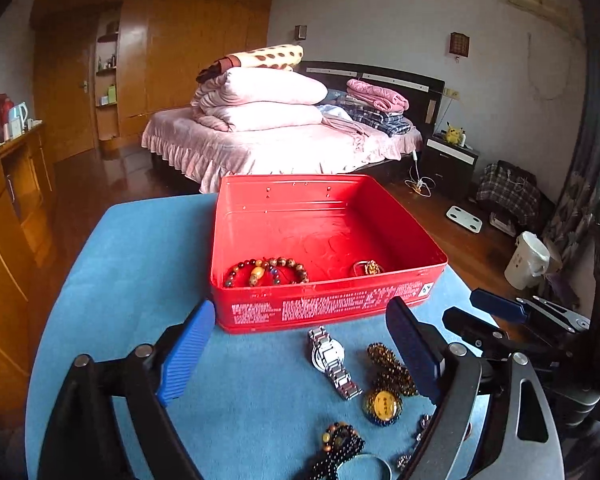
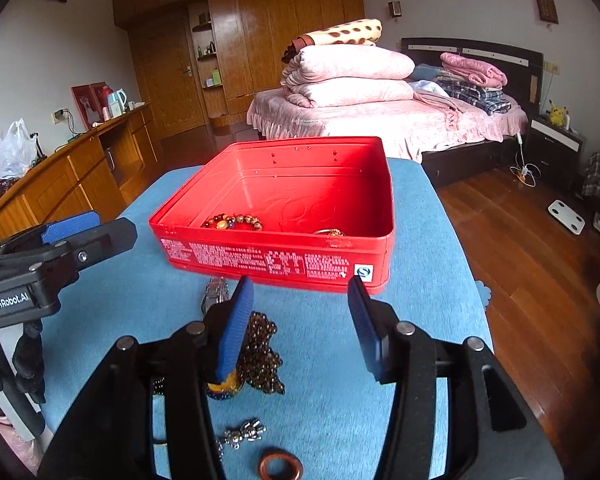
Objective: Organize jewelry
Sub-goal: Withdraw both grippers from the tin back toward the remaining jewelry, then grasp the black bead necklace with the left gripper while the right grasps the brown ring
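The red tin [image 1: 328, 256] sat open near the far end of the blue-covered bench [image 1: 148, 280], its printed side wall facing both cameras. Inside it, a bracelet of brown and amber beads [image 1: 266, 272] lay against the near wall toward the left, and a small gold-coloured piece [image 1: 370, 268] rested near the right corner (too small to name more exactly).

The left hand-held gripper [image 1: 300, 356] stood wide open just short of the tin, with nothing between its blue pads [image 1: 186, 354]; neither pad touched anything. On the cloth below it lay a steel-link wristwatch [image 1: 332, 358], and to the right of that a string of small dark-gold beads [image 1: 390, 368] ending in a round yellow pendant [image 1: 382, 406]. Nearer the camera lay a tangle of black beads [image 1: 340, 444].

The right hand-held gripper [image 2: 300, 332] was about half open and likewise empty, its tips near the tin's front wall but apart from it. Its left pad hid part of the dark-gold string, which lay on the cloth beneath it rather than in its grasp. Closer in were a small silver charm piece [image 2: 242, 434] and a reddish-brown ring [image 2: 280, 468], both on the bench. Beyond the bench stood a bed [image 2: 380, 124] piled with folded pink quilts.
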The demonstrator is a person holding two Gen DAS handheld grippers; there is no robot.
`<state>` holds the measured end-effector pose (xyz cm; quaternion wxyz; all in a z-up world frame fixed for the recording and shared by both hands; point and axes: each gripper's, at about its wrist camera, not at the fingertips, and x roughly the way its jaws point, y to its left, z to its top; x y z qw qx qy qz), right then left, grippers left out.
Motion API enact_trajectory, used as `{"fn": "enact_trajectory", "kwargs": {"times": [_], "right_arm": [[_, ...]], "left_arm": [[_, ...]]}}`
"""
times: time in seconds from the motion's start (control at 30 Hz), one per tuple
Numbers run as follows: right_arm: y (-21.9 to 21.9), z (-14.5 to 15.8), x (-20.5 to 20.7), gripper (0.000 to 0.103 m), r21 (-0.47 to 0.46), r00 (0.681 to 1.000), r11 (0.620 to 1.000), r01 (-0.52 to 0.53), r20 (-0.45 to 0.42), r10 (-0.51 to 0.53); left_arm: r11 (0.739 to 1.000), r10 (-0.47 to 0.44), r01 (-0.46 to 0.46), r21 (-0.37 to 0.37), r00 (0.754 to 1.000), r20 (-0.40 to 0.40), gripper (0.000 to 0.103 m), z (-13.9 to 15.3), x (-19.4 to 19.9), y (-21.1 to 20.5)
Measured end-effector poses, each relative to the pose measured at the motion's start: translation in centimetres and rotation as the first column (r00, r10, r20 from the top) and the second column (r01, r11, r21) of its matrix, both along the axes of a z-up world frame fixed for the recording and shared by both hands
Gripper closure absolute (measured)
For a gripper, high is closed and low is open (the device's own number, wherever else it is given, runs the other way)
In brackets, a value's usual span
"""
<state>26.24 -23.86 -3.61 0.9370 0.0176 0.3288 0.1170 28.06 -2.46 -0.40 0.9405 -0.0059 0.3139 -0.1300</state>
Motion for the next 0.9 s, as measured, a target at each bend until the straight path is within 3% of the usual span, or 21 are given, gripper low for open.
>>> {"fn": "enact_trajectory", "kwargs": {"times": [0.43, 0.9], "right_arm": [[-0.5, -2.8, -3.4, 0.055, 0.007, 0.999, 1.000, 0.030, -0.046, -0.030], [0.3, -4.4, -4.3, 0.054, -0.022, 0.997, 0.999, 0.034, -0.075, -0.036]], "left_arm": [[0.997, -0.039, 0.046, 0.060, 0.993, -0.111, 0.017, -5.6, -3.6, -0.4], [0.997, -0.055, 0.066, 0.041, 0.975, -0.217, 0.018, -9.3, -3.6, -1.0]]}}
